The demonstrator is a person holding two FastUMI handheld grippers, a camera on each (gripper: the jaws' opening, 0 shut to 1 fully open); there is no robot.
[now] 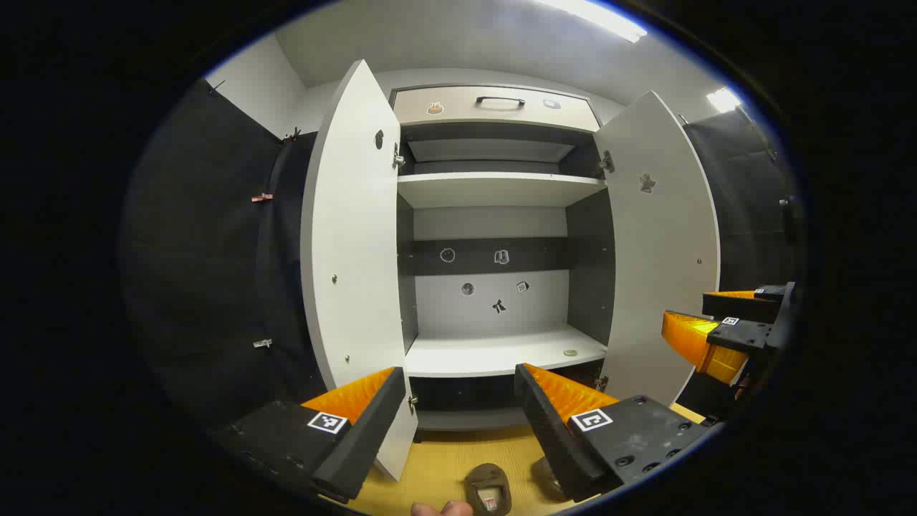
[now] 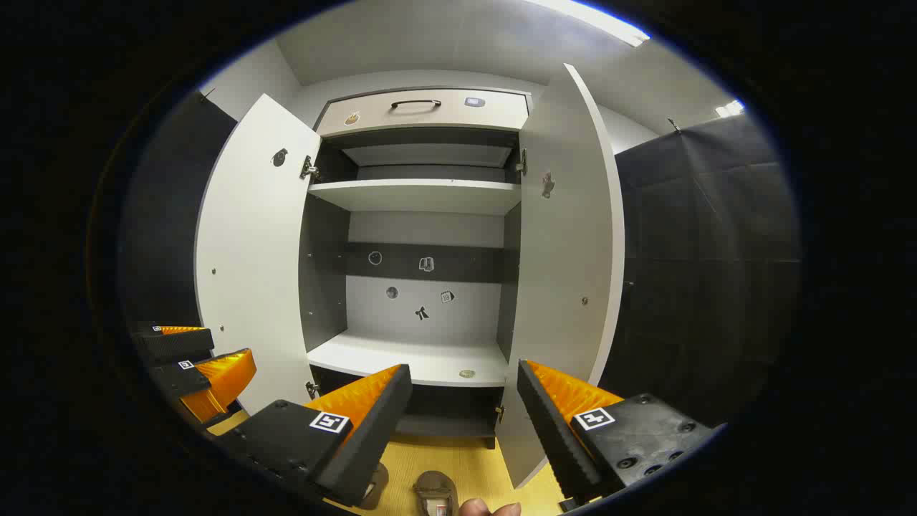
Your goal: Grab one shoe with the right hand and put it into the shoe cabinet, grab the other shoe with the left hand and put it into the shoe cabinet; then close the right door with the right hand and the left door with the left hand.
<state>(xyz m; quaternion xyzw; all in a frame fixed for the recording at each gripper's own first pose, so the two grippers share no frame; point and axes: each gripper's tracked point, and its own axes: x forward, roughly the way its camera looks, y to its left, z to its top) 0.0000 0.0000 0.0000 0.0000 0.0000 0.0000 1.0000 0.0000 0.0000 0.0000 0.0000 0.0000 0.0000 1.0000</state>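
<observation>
Before the open shoe cabinet, both grippers' jaws gape empty above two shoes.

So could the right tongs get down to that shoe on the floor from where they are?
Probably yes. The right tongs are open and empty, the brown shoe lies on the bare wooden floor just below them, and nothing lies between; they would only need to dip down.

Recording booth, not a home: black cloth walls, strip lights, lone cabinet on yellow floor.
</observation>
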